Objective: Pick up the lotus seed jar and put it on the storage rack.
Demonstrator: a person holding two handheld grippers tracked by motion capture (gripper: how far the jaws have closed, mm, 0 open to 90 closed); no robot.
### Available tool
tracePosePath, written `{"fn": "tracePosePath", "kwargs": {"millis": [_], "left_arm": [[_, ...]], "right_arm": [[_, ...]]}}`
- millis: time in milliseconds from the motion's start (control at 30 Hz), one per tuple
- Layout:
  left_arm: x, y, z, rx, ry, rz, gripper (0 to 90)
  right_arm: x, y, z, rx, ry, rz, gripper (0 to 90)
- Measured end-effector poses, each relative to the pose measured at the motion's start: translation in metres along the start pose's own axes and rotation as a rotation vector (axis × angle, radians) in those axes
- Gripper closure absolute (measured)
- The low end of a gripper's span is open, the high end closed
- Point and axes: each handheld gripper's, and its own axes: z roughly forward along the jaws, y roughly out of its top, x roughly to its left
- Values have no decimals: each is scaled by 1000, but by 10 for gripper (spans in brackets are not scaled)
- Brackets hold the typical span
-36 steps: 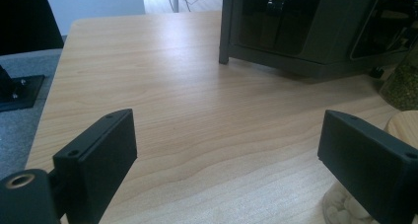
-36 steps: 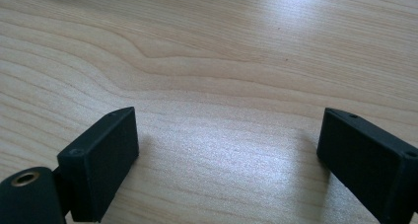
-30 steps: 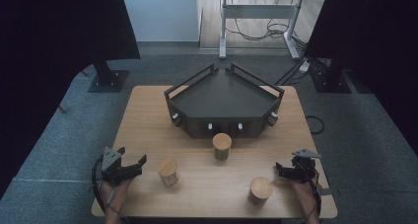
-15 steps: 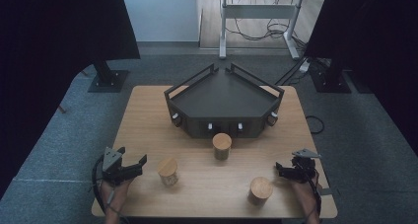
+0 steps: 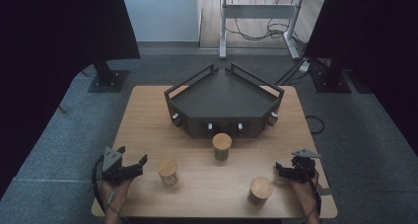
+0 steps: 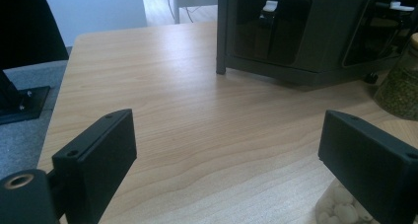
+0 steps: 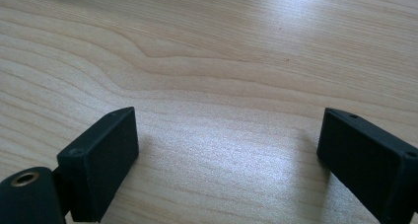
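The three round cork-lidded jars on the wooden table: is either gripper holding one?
No: in the high view the left gripper and right gripper stand open, apart from the three jars.

Your two hand-held matte black two-jaw grippers

You're carrying a left black gripper [image 5: 140,164] whose flat rectangular jaw blocks are showing small screw holes and a brass-ringed socket at the base; your right black gripper [image 5: 280,169] is wearing a grey three-cornered plate on top, and thin dark cables are trailing along both of your bare forearms.
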Motion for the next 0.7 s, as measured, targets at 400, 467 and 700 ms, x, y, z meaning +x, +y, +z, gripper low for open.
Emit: {"fn": "tracePosePath", "kwargs": {"millis": [400,467,700], "left_arm": [[-4,3,-2,-14,-2,7,70],[-4,3,-2,-17,-3,7,70],[-7,5,-4,-27,-11,10,70]], "right_arm": [[0,0,0,0,0,0,82],[0,0,0,0,0,0,82],[0,0,0,0,0,0,82]]}}
